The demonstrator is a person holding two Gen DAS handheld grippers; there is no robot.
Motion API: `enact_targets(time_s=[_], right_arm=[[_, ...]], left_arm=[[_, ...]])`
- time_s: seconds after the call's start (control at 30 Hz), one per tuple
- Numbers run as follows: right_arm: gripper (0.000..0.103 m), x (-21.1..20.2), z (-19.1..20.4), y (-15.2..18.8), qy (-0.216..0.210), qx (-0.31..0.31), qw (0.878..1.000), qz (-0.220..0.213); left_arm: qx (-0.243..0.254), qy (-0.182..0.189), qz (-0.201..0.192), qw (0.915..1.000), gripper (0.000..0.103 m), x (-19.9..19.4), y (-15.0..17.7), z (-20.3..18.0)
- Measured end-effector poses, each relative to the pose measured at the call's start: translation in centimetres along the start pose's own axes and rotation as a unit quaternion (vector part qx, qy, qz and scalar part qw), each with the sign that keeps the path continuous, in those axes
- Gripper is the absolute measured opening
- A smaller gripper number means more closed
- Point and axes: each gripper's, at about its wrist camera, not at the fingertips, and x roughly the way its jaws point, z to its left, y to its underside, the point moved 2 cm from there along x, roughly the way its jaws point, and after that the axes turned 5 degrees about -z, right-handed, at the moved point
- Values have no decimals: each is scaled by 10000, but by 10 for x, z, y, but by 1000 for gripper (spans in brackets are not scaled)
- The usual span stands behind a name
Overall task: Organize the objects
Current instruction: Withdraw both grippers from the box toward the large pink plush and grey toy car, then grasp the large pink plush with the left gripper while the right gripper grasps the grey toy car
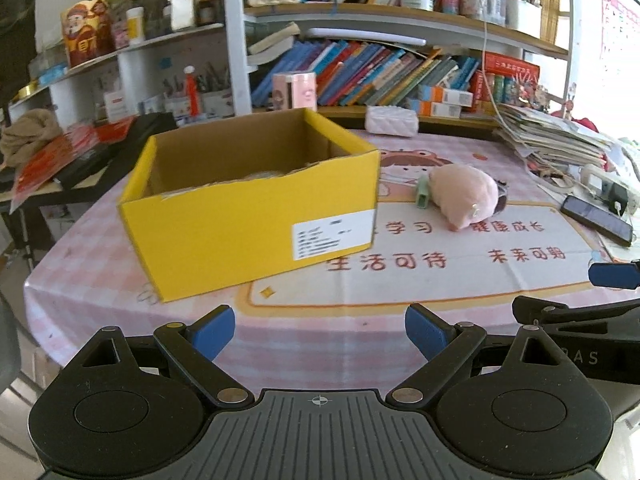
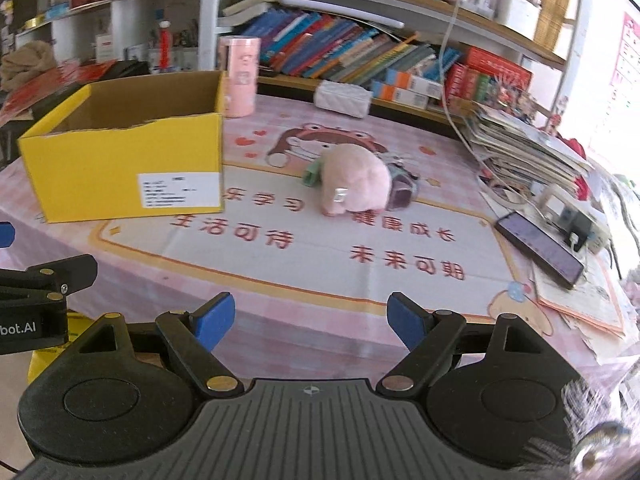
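Note:
An open yellow cardboard box [image 1: 256,216] stands on the left of the pink table; it also shows in the right wrist view [image 2: 128,168]. A pink plush toy [image 1: 466,194] lies right of the box, with a small green object [image 1: 423,192] and a dark purple object [image 1: 501,196] beside it. The right wrist view shows the same plush [image 2: 356,184], green object [image 2: 311,174] and purple object [image 2: 402,190]. My left gripper [image 1: 320,334] is open and empty at the table's near edge. My right gripper [image 2: 310,326] is open and empty, also at the near edge.
A black phone [image 2: 538,248] lies on papers at the right, near a stack of magazines [image 2: 524,148]. A pink cylinder [image 2: 239,76] and a white quilted pouch [image 2: 342,98] stand at the back. Bookshelves [image 1: 380,76] rise behind the table.

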Motion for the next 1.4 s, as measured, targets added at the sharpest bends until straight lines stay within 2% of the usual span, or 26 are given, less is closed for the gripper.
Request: enact_targets(time_s=[0.3,0.87,1.23,1.4], right_arm=[[83,23,-37,-16,126,124,9998,23],[82,80,-80,-48,-160,-53,9998,46],[71,110,-122,-75,-507,272,9982,-158],[71,122,-135,-82,-657,373,9970,-174]], left_arm=[[144,104,-121,9998,94,22,-23,-32],[-60,55,-61,9999,94,74,-50,-70],[52,72,-224,9997,94,98,-77,-103],[144,86,-226,9996,94,108,-85,-117]])
